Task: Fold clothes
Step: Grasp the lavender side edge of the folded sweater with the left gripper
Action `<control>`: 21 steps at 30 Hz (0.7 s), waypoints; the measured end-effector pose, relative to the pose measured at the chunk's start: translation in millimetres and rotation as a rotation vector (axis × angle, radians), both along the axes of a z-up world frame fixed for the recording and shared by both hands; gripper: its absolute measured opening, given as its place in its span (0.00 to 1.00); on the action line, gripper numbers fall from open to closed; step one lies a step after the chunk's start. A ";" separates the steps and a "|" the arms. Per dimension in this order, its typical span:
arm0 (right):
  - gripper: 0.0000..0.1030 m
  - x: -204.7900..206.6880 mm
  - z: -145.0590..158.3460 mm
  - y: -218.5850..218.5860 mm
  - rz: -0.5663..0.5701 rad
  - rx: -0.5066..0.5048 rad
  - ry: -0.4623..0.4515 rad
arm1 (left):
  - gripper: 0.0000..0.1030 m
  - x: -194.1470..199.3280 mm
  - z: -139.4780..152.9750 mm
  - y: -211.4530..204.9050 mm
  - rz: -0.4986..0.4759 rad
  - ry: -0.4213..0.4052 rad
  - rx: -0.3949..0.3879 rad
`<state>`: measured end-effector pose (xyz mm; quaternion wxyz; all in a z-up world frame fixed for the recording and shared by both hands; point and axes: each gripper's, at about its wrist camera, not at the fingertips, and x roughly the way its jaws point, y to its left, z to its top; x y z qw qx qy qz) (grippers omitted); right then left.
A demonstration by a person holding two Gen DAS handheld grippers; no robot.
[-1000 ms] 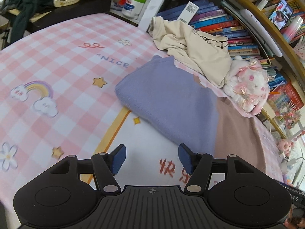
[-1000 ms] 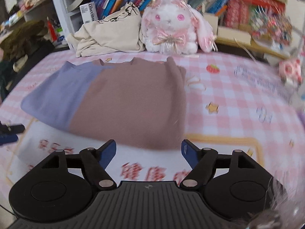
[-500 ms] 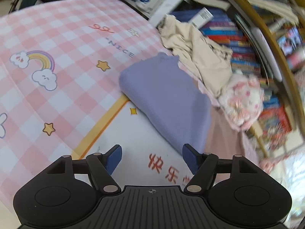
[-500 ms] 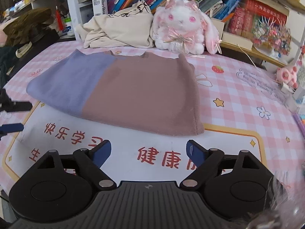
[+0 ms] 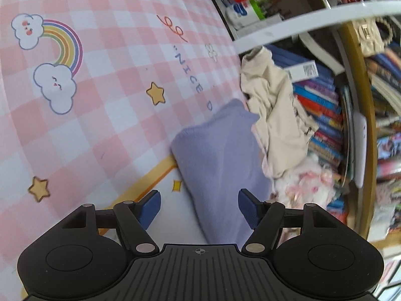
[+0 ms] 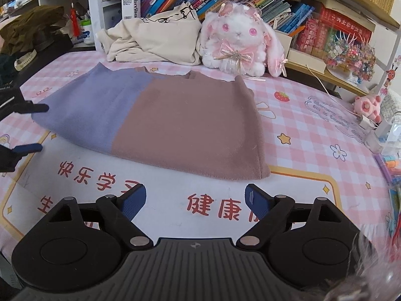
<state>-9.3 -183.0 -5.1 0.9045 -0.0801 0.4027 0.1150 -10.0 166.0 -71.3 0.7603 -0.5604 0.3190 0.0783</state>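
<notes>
A folded garment point(image 6: 175, 120), purple at its left end and dusty brown on the right, lies flat on the pink checked mat point(image 6: 313, 115). My right gripper point(image 6: 195, 198) is open over the printed white panel, a short way in front of the brown near hem, with nothing between its fingers. My left gripper point(image 5: 199, 205) is open at the purple end point(image 5: 220, 155). The cloth's edge runs between its blue pads, which stand clear of it. In the right wrist view the left gripper point(image 6: 35, 128) shows at the left edge, its fingers either side of the purple corner.
A crumpled cream garment point(image 6: 155, 40) and a white-and-pink plush rabbit point(image 6: 238, 40) lie behind the folded garment, against shelves of books point(image 6: 250, 2). Dark green clothing point(image 6: 30, 27) sits far left. A small pink toy point(image 6: 368, 105) and a cable lie at the right.
My left gripper rolled and sank closer to the purple end. My right gripper drew back from the brown hem, and its jaws stand wider.
</notes>
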 end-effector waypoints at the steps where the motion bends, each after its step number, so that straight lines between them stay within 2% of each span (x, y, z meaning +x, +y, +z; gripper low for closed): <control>1: 0.83 -0.6 -0.5 0.4 -0.005 -0.001 0.003 | 0.66 1.7 -0.7 0.8 0.004 -0.006 -0.001; 4: 0.83 -1.7 -1.6 0.5 -0.028 0.002 0.008 | 0.66 6.9 -1.8 3.2 0.009 -0.021 0.006; 10: 0.83 -2.8 -2.2 4.8 -0.053 -0.005 0.011 | 0.65 19.3 -6.9 6.7 0.042 -0.031 -0.052; 15: 0.83 -3.0 -3.2 8.6 -0.055 -0.018 0.012 | 0.42 30.4 -10.7 7.9 0.075 -0.001 -0.060; 18: 0.83 -1.8 -3.7 9.4 -0.063 -0.019 0.015 | 0.25 36.6 -14.4 10.9 0.074 0.023 -0.060; 19: 0.83 -0.7 -4.0 9.6 -0.067 -0.018 0.018 | 0.16 37.9 -16.6 12.7 0.072 0.032 -0.063; 21: 0.83 0.6 -4.7 10.9 -0.072 -0.015 0.021 | 0.12 39.2 -21.2 17.4 0.062 0.037 -0.078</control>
